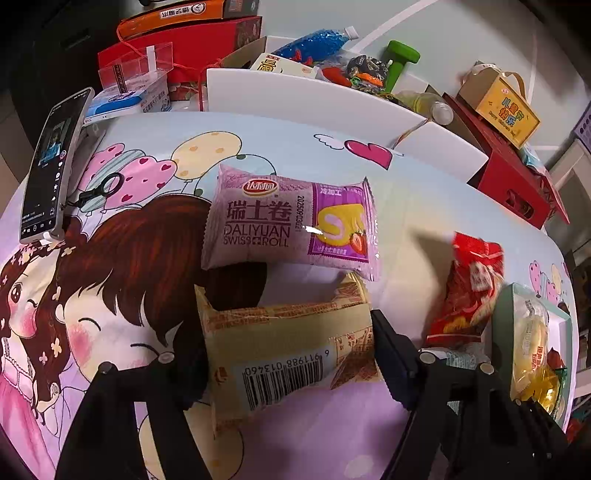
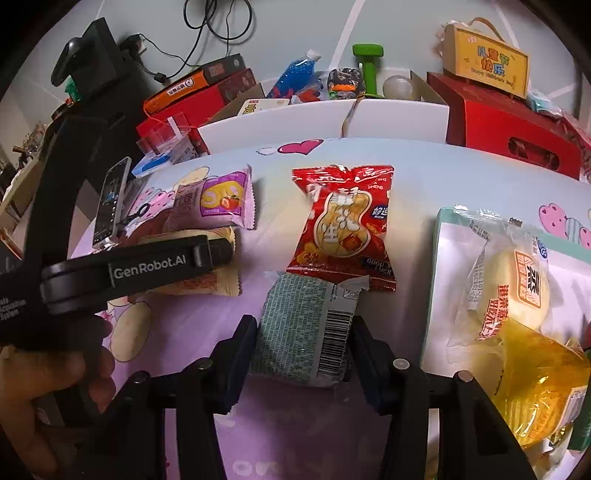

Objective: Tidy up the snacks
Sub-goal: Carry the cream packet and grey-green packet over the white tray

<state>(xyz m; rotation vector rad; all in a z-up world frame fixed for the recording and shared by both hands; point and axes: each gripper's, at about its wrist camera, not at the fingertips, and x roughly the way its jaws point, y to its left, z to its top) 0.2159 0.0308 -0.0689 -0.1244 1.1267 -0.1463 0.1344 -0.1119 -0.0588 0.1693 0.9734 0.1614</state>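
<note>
My left gripper [image 1: 288, 354] is shut on a beige snack packet [image 1: 291, 350] with a barcode, just above the cartoon cloth; the gripper also shows in the right wrist view [image 2: 207, 251]. A purple Swiss roll packet [image 1: 291, 221] lies just beyond it, also in the right wrist view [image 2: 214, 199]. My right gripper [image 2: 304, 343] is shut on a grey-green packet [image 2: 306, 332]. A red peanut bag [image 2: 347, 225] lies beyond it, also in the left wrist view [image 1: 469, 288]. A shallow white tray [image 2: 436, 258] at right holds a bun packet [image 2: 509, 280] and a yellow packet [image 2: 539, 384].
A phone [image 1: 51, 166] stands on a stand at the left. White boards [image 2: 317, 118] edge the table's far side. Behind them are red boxes [image 2: 509, 129], an orange box [image 1: 173, 18], a blue bottle [image 2: 295, 74], a green dumbbell [image 2: 365, 62] and a yellow carton [image 2: 484, 62].
</note>
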